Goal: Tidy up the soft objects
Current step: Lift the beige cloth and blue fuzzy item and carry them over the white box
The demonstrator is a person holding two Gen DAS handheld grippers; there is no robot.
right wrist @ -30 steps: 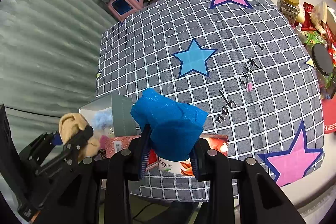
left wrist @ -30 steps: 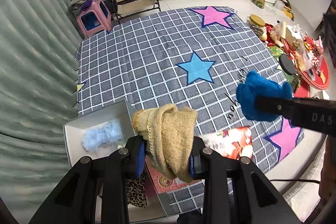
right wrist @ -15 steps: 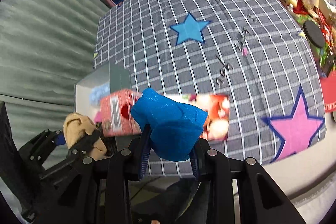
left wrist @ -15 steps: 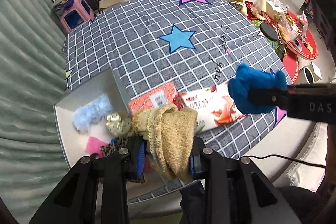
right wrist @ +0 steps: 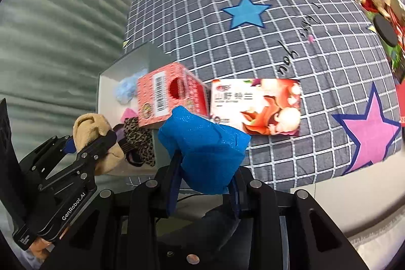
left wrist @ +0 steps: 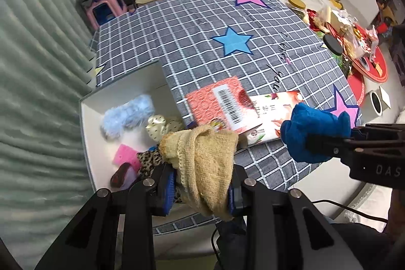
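You held a soft thing in each tool; your left tool (left wrist: 201,190) was closed tight on a floppy tan knitted cloth (left wrist: 205,158), and your right tool (right wrist: 202,190) was closed tight on a crumpled bright blue cloth (right wrist: 202,148); neither cloth touched anything below it.

The open white box (left wrist: 88,123) sat at the near left corner of the worktop (left wrist: 192,37), which wore a grey checked cover with stars; inside the box lay a fluffy pale blue thing (left wrist: 126,115), a cream spotted bow (left wrist: 158,125), a small pink square (left wrist: 124,156) and a leopard-print cloth (left wrist: 148,160); a red patterned carton with a barcode (left wrist: 222,105) and a flat packet with a picture on it (left wrist: 268,118) lay on the cover just to the right of the box.

Here is the bit that mattered most; the box lay just under and a little to the left of your left tool, so the tan cloth hung almost over the box's right edge; the blue cloth was farther off to the right, past the red carton, over the near edge of the worktop.

I think your left hand was the nearer one, so it should go first; a small move left and down, then let go; the blue cloth would need to cross over the carton, and could bump it.
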